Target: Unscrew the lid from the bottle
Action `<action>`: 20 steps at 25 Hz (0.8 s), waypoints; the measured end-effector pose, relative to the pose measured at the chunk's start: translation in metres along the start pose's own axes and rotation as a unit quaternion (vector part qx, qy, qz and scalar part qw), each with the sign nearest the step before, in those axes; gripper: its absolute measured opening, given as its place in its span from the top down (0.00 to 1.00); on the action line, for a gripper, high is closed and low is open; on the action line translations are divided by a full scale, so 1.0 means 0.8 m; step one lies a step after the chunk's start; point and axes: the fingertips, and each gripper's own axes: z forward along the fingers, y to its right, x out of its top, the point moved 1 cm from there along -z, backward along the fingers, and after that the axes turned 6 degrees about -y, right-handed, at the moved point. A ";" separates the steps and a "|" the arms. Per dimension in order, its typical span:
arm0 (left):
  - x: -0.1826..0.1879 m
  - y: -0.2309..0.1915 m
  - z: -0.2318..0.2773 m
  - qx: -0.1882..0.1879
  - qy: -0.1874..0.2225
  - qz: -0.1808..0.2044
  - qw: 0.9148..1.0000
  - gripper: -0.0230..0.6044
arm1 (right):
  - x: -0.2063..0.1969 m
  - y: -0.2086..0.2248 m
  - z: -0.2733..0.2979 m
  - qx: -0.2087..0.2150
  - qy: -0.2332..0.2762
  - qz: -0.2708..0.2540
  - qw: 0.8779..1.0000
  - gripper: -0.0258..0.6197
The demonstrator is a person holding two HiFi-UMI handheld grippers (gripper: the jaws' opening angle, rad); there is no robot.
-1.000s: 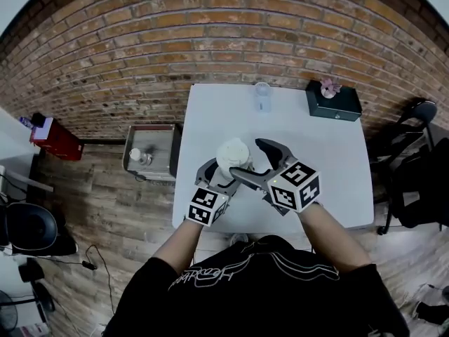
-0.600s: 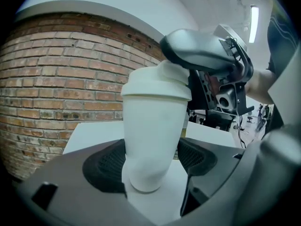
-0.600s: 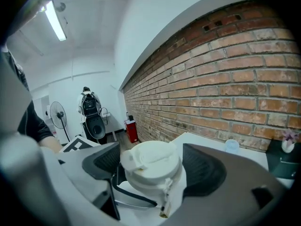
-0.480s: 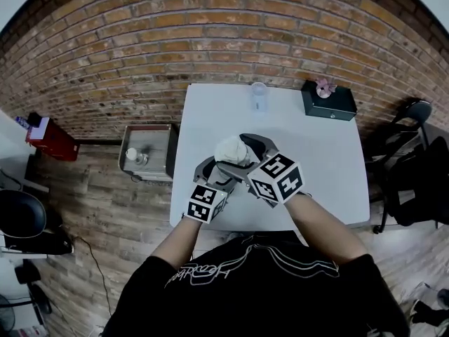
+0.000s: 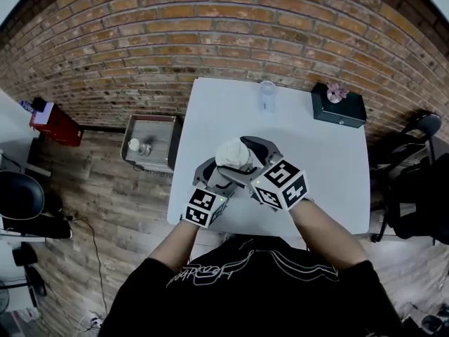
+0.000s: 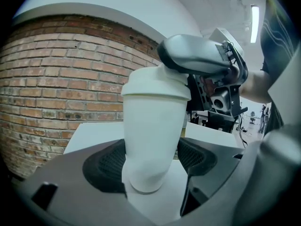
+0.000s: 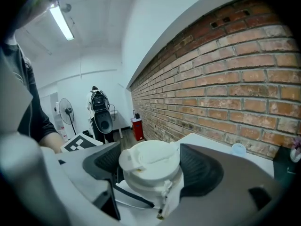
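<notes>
Your right gripper (image 7: 151,172) has just been closing; its pads (image 7: 203,171) press the lid (image 7: 149,160) on both sides. A brick wall (image 7: 225,88) stands to the right.

We see a plain office-like workroom: a brick wall (image 5: 231,27), wood floor (image 5: 105,202), a white table (image 5: 337,167), a black office chair (image 5: 28,213), a standing fan (image 7: 68,111) and a ceiling strip light (image 7: 61,22).

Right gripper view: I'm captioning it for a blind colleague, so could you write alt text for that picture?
The right gripper has just closed its two dark pads on a white flip-top bottle lid, which fills the gap between them. Behind it, a white table stands against a long brick wall.
</notes>
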 end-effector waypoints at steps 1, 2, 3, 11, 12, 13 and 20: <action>0.000 0.000 0.000 0.000 -0.002 0.001 1.000 0.39 | 0.000 0.000 0.000 0.005 -0.004 -0.005 1.000 0.37; 0.000 0.000 0.000 0.000 -0.003 0.002 1.000 0.39 | 0.000 0.000 0.000 0.011 -0.006 -0.009 1.000 0.37; 0.000 0.000 0.000 0.000 -0.005 0.003 1.000 0.39 | 0.000 0.000 0.000 0.019 -0.009 -0.012 1.000 0.37; 0.000 0.001 -0.001 0.003 -0.009 -0.001 1.000 0.39 | -0.003 -0.004 0.000 0.111 -0.042 -0.064 0.991 0.37; 0.000 0.001 -0.001 0.004 -0.011 -0.001 1.000 0.39 | -0.004 -0.004 0.000 0.122 -0.046 -0.071 0.989 0.37; 0.000 0.001 -0.001 0.004 -0.012 -0.002 1.000 0.39 | -0.005 -0.004 0.000 0.131 -0.051 -0.077 0.987 0.37; 0.000 0.002 -0.001 0.009 -0.011 -0.004 1.000 0.39 | -0.009 -0.008 0.000 0.187 -0.087 -0.146 0.967 0.37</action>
